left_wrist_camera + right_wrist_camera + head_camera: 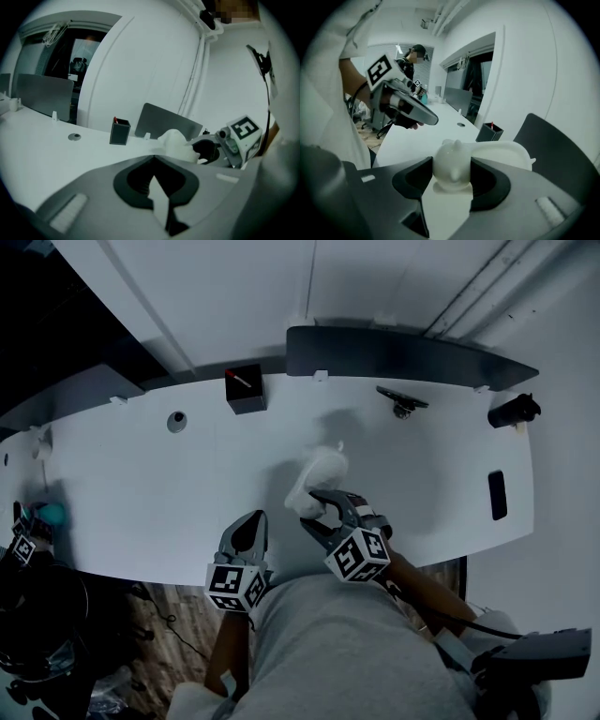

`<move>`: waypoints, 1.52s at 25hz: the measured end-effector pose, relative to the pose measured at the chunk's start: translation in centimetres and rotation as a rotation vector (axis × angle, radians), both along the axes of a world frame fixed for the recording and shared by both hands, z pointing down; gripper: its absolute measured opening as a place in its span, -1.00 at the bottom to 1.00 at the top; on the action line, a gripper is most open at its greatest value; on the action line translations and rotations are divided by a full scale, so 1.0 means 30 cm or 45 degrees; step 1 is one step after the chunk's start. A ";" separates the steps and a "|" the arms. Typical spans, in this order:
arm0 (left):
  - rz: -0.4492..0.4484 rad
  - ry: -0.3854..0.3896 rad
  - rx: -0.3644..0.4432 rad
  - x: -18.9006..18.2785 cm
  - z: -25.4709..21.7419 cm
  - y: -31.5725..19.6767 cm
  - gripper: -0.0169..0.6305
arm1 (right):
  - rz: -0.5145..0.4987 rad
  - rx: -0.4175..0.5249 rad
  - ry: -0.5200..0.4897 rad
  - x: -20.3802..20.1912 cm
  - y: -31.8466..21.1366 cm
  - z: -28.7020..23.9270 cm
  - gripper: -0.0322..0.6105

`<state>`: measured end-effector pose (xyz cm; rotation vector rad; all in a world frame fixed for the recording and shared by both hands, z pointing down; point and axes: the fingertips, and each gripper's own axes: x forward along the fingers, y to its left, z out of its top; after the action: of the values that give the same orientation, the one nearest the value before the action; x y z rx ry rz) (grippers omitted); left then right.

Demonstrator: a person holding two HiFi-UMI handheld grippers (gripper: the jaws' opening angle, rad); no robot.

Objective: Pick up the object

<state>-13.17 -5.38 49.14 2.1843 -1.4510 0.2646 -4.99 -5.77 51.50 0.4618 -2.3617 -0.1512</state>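
Observation:
A white moulded figure [319,474] with a rounded head end lies on the white table [141,493], just ahead of me. My right gripper [317,509] reaches over the near table edge, and its jaws stand wide around the figure's near end. In the right gripper view the rounded head [451,161] fills the gap between the two jaws and touches both sides, so the right gripper [451,165] is shut on it. My left gripper [249,524] hovers at the table edge to the left of the figure, shut with nothing in it [152,159]. From the left gripper view the figure [177,143] shows to the right.
A black pen box [246,390] and a round grommet [177,421] sit at the back of the table. A dark divider panel [403,357] stands behind. A black phone [497,495] lies at the right end, and a teal item [52,514] at the left end.

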 end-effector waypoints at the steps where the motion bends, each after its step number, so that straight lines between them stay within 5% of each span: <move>1: 0.004 0.019 0.017 -0.004 -0.022 -0.008 -0.94 | -0.036 0.054 0.003 0.004 0.012 -0.031 -0.15; 10: 0.209 0.229 0.161 0.085 -0.225 -0.018 -0.94 | -0.324 0.548 0.117 0.052 0.108 -0.228 -0.15; 19: 0.344 0.441 0.178 0.123 -0.349 -0.051 -0.94 | -0.449 0.683 0.175 0.066 0.120 -0.251 -0.15; 22: 0.442 0.401 0.170 0.163 -0.356 -0.059 -0.62 | -0.480 0.713 0.183 0.053 0.126 -0.260 -0.15; 29: 0.512 0.405 0.146 0.188 -0.359 -0.064 -0.56 | -0.559 0.821 0.262 0.050 0.110 -0.256 -0.15; 33: 0.576 0.431 0.118 0.212 -0.360 -0.039 -0.21 | -0.591 0.890 0.292 0.048 0.108 -0.259 -0.15; 38: 0.581 0.445 0.122 0.219 -0.367 -0.044 -0.20 | -0.739 0.992 0.349 0.028 0.145 -0.242 -0.15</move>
<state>-6.61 -6.69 38.12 2.4688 -0.7849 -0.0378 -4.15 -1.43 44.25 0.0722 -2.0250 -1.3356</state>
